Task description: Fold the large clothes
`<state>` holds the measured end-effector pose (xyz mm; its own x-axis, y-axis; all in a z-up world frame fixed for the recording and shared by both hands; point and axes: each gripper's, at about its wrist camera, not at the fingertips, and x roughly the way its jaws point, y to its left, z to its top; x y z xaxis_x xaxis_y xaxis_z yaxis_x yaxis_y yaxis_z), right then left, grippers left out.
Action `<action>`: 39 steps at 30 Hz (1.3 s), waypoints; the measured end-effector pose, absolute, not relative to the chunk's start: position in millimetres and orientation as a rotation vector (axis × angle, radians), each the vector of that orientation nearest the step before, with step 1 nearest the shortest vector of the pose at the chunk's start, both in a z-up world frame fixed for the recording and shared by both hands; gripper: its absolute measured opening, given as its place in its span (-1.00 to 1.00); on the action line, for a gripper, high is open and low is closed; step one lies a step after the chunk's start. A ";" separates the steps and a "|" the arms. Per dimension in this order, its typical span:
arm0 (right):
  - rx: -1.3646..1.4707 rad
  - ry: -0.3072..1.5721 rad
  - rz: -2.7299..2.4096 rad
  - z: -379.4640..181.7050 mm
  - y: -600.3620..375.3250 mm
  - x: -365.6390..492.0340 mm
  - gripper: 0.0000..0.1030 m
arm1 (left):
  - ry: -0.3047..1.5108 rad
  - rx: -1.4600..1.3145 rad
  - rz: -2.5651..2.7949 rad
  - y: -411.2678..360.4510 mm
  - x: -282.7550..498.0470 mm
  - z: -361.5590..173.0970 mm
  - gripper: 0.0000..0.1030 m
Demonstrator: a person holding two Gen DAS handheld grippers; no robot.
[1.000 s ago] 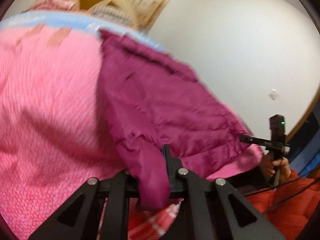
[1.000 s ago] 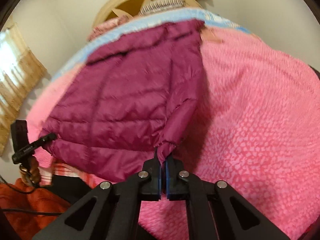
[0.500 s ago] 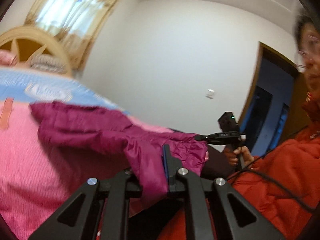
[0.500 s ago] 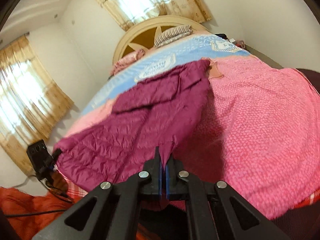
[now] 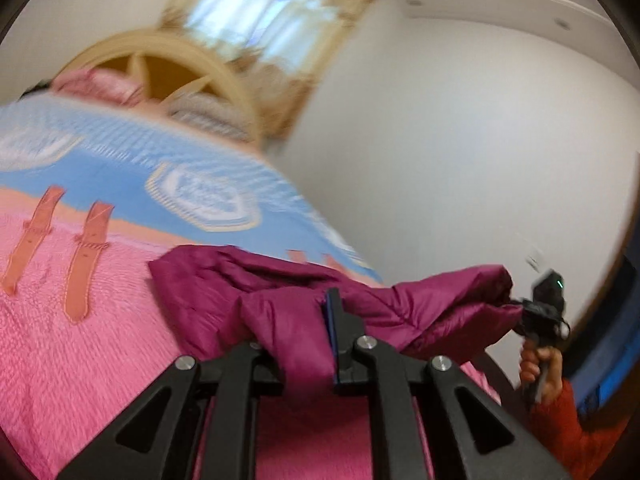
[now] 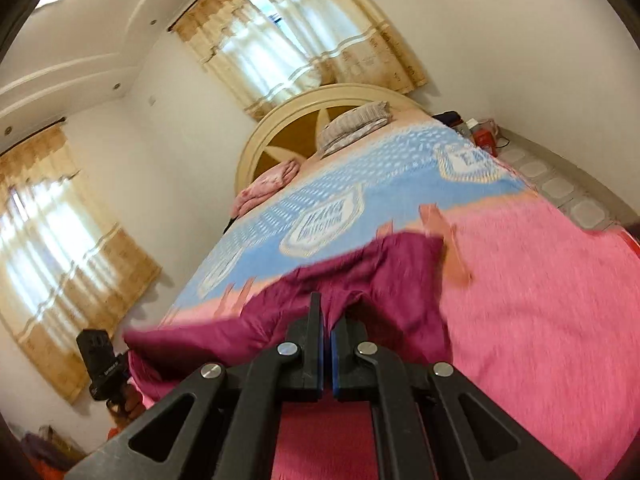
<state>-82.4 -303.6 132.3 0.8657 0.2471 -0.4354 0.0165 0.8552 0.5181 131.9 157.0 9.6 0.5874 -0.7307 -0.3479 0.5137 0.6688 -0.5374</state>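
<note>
A magenta quilted jacket lies bunched on the pink bedspread, stretched between my two grippers. My left gripper is shut on a fold of it near the lower edge. My right gripper is shut on another part of the jacket. The right gripper also shows in the left wrist view, at the jacket's far right end. The left gripper shows in the right wrist view, at the jacket's left end.
The bed has a blue patterned blanket beyond the pink one, pillows and a round cream headboard. Curtained windows stand behind. Small items sit on the floor by the bed's right side.
Both grippers have carried the jacket's near edge forward over the bed, so the spread-out jacket is now bunched and doubled up. Both views have tilted up toward the headboard.
</note>
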 end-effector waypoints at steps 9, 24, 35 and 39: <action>0.557 0.611 -0.062 81.8 -332.5 95.1 -0.98 | 0.812 -0.384 -0.481 114.1 273.3 -44.2 -0.76; 0.739 0.710 -0.160 -62.6 -378.8 188.1 -0.90 | 1.016 -0.648 -0.458 117.9 339.1 -132.7 -0.64; 0.793 0.473 -0.182 21.2 -410.3 125.0 -0.86 | 0.786 -0.417 -0.247 164.8 300.2 -32.3 0.74; 0.446 0.519 -0.202 71.3 -347.5 124.4 -0.86 | 0.790 -0.303 -0.229 133.6 296.5 -17.8 0.74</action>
